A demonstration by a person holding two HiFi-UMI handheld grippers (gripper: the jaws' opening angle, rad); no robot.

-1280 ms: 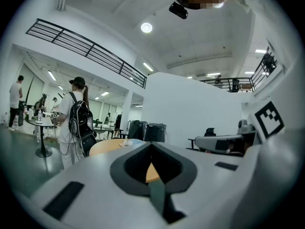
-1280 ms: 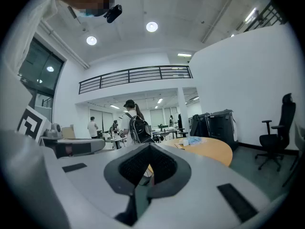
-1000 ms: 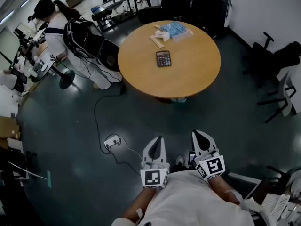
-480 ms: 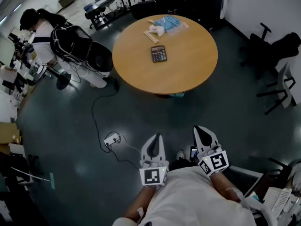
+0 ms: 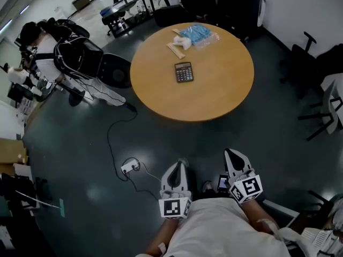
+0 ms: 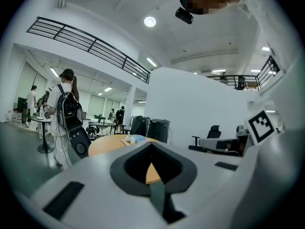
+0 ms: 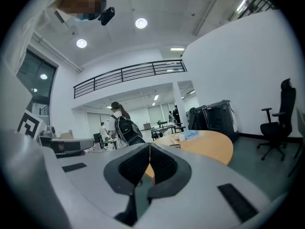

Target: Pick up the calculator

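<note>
Calculator (image 5: 184, 72): I count one, dark, lying flat near the middle of the single round wooden counter (image 5: 214, 90), which stands far ahead of me across the dark floor (image 5: 80, 143). Beyond it, toward the counter's far edge, lies one blue plastic packet (image 5: 199, 33), and just left of that one pale flat strip (image 5: 176, 48). Both are apart from the calculator.

I have two hand-held grippers, side by side at the near edge of the head view and well apart from the counter. The left hand-held gripper (image 5: 180, 164) has its jaws closed tip to tip with nothing between them, and its own view looks across the room at the counter top. The right hand-held gripper (image 5: 230, 153) is likewise fully closed, pads pressed together on nothing.

On the floor, near and left of the counter, lies one white power strip (image 5: 130, 166) with a black cable (image 5: 110, 133) running toward the counter. At the far left is one person (image 5: 47, 50) wearing a black backpack (image 5: 75, 55).
</note>
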